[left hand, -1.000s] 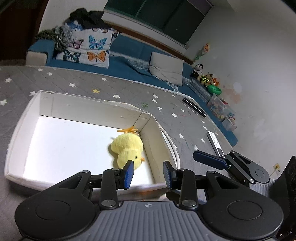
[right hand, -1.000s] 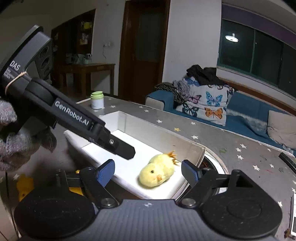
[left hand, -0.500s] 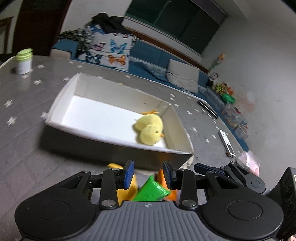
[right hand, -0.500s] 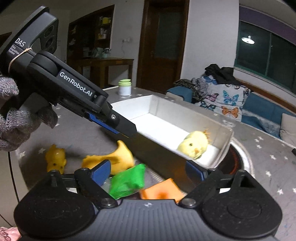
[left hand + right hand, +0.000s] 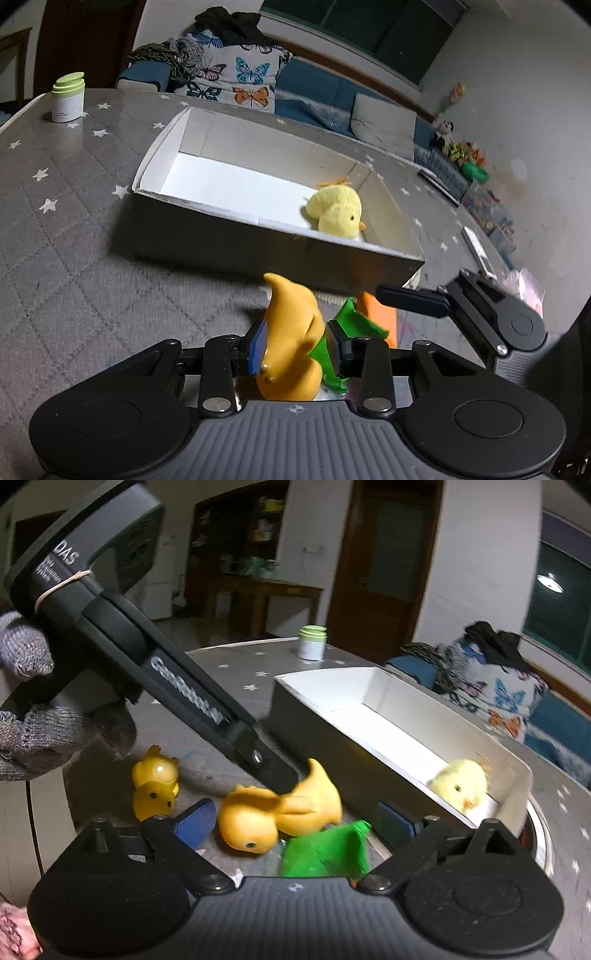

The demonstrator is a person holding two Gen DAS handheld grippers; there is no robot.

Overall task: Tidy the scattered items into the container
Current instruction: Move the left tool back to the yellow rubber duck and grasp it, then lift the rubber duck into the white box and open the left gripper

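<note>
Both claws dropped; one chick [image 5: 338,210] boxed, two ducks outside.

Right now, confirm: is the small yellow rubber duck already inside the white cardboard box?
No. The small yellow rubber duck lies on the grey tabletop outside the white cardboard box.

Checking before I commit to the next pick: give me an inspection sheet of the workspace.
Surface: grey star-patterned quilted table cover.
Job's things: white cardboard box holds a yellow plush chick; outside it lie a large orange-yellow rubber duck on its side, a small yellow rubber duck, a crumpled green packet and an orange block.
Clutter: white jar with green lid.
Grippers: left hand-held gripper straddles the large duck's tail, not visibly clamped; right hand-held gripper jaws opening, duck and packet between its fingers.
Cables: nothing seen.
Surroundings: blue sofa, butterfly cushion.
</note>
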